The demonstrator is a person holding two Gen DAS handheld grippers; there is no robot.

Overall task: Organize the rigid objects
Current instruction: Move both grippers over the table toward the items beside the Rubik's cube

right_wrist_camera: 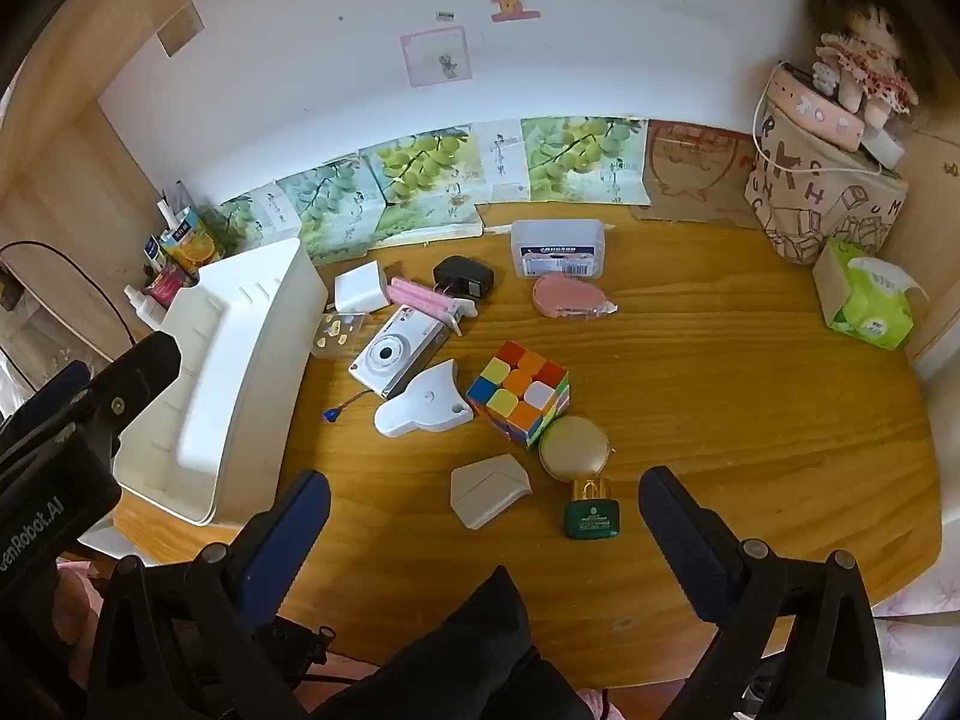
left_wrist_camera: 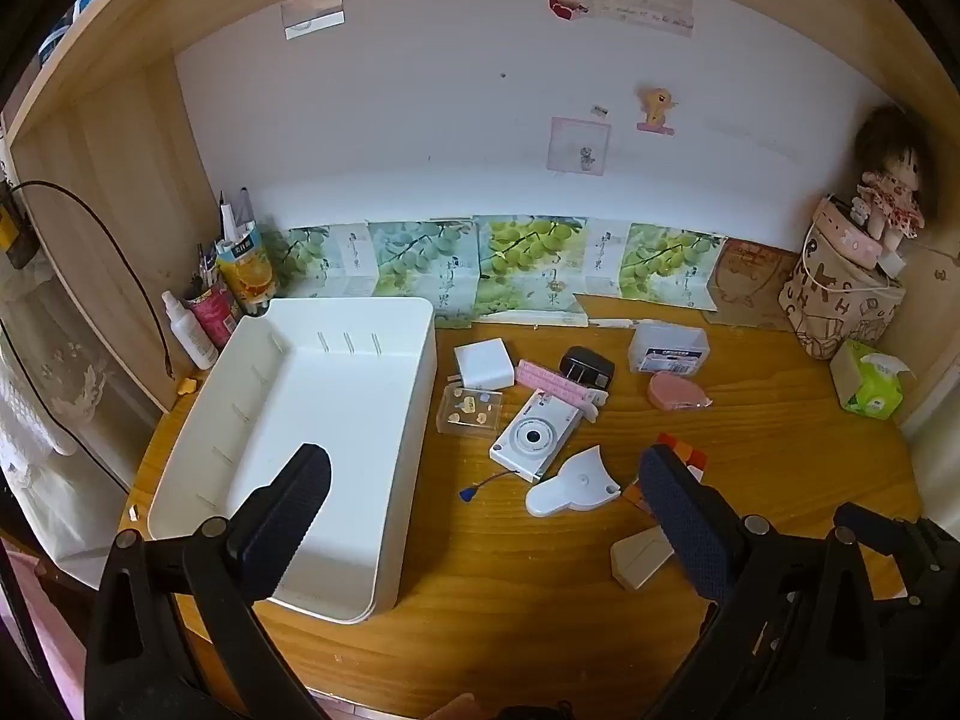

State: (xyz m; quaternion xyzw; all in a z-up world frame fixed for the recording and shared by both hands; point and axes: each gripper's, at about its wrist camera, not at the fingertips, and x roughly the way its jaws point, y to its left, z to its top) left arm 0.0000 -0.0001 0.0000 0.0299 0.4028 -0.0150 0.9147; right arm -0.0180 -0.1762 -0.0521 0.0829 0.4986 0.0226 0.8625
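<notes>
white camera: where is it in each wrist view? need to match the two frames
Left wrist: the white camera lies right of centre on the desk, lens up, just right of the white bin.
Right wrist: the white camera lies left of centre, between the white bin and the puzzle cube.
Shared landmark: the pink strip touching the camera's far end.

Left gripper (right_wrist_camera: 72, 420) body: "enRobot.AI"; fabric bag (right_wrist_camera: 822, 198): scattered capitals.

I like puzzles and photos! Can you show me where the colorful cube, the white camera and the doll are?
Rubik's cube (right_wrist_camera: 519, 393), right wrist view, on its top face.
White camera (right_wrist_camera: 387, 354), right wrist view, on its round lens.
Doll (right_wrist_camera: 867, 54), right wrist view, on its dress.
</notes>
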